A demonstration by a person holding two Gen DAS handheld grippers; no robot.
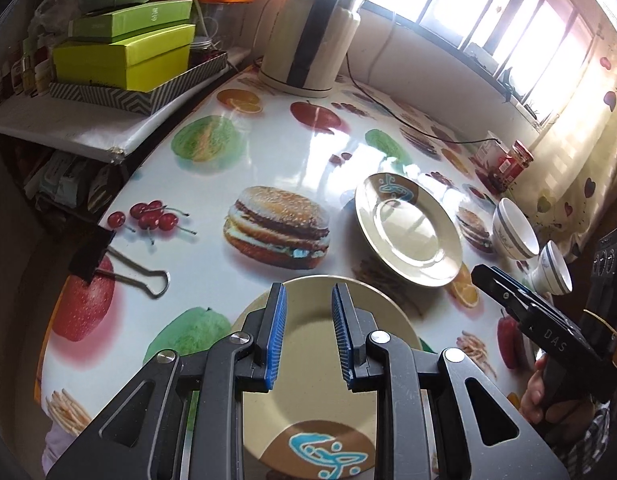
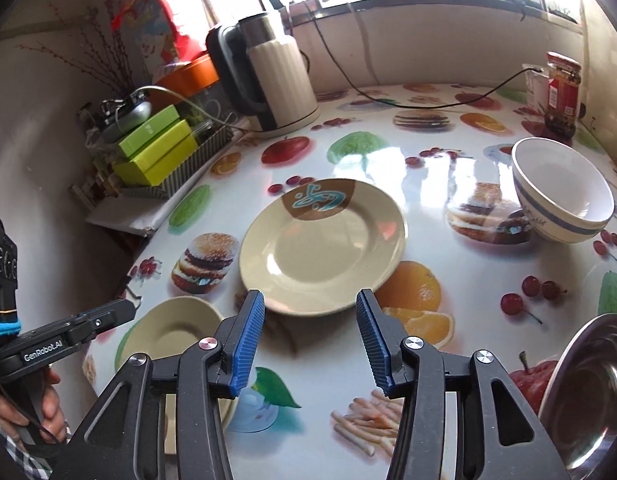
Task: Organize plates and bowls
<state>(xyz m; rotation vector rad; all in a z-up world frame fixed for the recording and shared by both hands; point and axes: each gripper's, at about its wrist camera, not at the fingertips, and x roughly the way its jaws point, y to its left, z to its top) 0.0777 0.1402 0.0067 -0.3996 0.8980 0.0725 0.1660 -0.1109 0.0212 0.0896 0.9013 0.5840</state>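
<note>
Two cream plates with a brown and blue mark lie on the fruit-print table. My left gripper (image 1: 308, 296) is open just above the near plate (image 1: 308, 360), which also shows in the right wrist view (image 2: 168, 332). The far plate (image 1: 408, 236) lies flat mid-table; my right gripper (image 2: 310, 304) is open and empty just before its near rim (image 2: 320, 248). Two white bowls with blue bands (image 1: 514, 228) (image 1: 554, 268) stand at the right. The larger bowl (image 2: 562, 192) stands right of the far plate. The right gripper also shows from the side (image 1: 484, 274).
A white kettle (image 1: 308, 32) with a cable stands at the back. Green boxes (image 1: 124, 56) sit on a shelf at the left. A red jar (image 2: 562, 92) stands at the back right. A steel bowl (image 2: 588, 392) is at the near right. A binder clip (image 1: 108, 260) grips the table edge.
</note>
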